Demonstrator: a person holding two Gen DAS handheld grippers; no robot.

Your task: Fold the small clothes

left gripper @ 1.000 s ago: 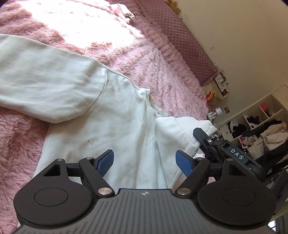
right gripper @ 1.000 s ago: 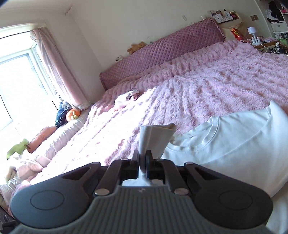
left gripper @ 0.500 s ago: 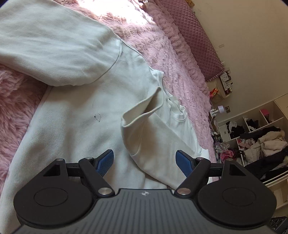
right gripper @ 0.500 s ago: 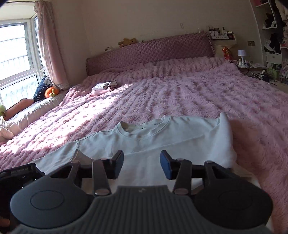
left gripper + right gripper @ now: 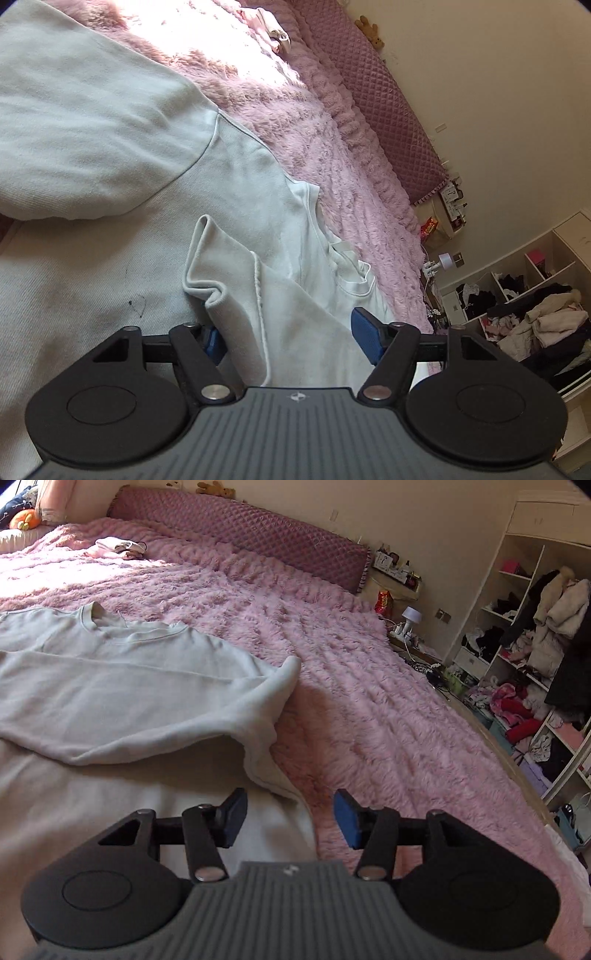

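Your left claw (image 5: 290,334) is closing around the folded cuff of the white cotton sweatshirt (image 5: 229,258), ready to tidy it; your right claw (image 5: 290,821) is opening, empty, just above the hem.

Sweatshirt (image 5: 110,686) lies on the bed (image 5: 369,701), headboard (image 5: 258,528) behind.

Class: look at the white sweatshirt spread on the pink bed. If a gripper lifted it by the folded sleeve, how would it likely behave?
The white sweatshirt is probably floppy: its folded sleeve crumples and sags into creases. It would likely drape rather than hold shape. The fluffy pink blanket may grip it, so pushing could bunch it instead of sliding.
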